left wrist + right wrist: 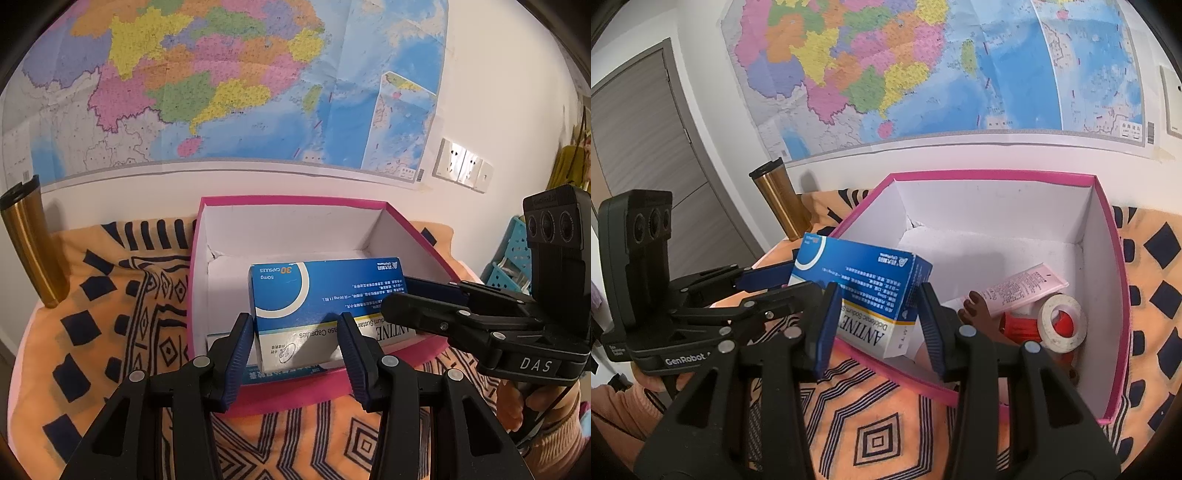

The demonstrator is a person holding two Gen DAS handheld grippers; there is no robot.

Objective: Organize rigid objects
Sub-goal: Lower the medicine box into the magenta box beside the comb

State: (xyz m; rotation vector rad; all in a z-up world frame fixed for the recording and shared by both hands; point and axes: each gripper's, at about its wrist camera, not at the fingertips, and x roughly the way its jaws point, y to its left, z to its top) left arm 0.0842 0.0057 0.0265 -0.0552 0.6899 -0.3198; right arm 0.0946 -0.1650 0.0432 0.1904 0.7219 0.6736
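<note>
Left wrist view shows one blue and white cardboard medicine box [317,291] lying tilted over the near wall of one open pink cardboard box with white inside [295,201]. Most of the medicine box is above the inside of the pink box. The left gripper [295,321] has its two jaws partly spread. Its left pad is just beside the left edge of the medicine box and its right finger stands in front of the white face. We cannot tell if these pads really press on it.

From the right wrist view, the right gripper [879,291] has the near end of the same medicine box between its two blue pads, and both pads lie against it, so it is pinching this box.

Inside the pink box, at its right side, we count four other things: one pink plastic tube [1023,288], one roll of white tape [1062,325], one red object [1019,325] partly hidden behind the roll, and one dark brown object [977,310] whose kind we cannot tell.

The pink box stands on one orange cloth with dark blue patterns [122,295]. One gold metal tumbler with black lid [33,243] stands at the left of it, well apart. One big coloured map [221,85] hangs on the white wall behind.
</note>
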